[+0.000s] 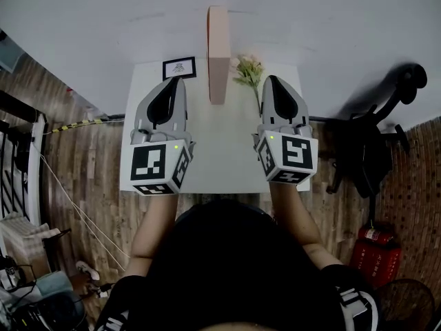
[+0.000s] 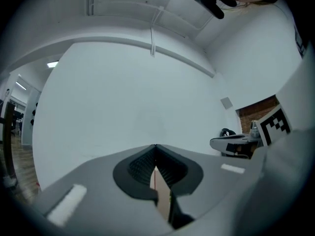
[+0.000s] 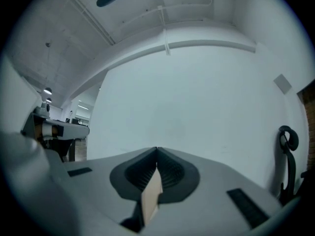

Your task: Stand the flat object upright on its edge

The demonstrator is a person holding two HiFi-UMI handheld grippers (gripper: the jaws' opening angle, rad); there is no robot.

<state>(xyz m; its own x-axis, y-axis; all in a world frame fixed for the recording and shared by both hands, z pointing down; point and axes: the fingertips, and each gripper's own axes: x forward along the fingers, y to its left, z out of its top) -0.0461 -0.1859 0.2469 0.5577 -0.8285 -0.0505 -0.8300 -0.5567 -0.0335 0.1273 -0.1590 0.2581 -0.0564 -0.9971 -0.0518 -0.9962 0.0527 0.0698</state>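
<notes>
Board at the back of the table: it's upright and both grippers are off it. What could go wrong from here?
1. The board stands on a thin edge with nothing holding it. The left gripper and right gripper both have shut jaws, clear of it. A knock to the table could tip it.
2. The flowers sit close on its right and the framed picture on its left, so a fall either way would likely hit one.
</notes>
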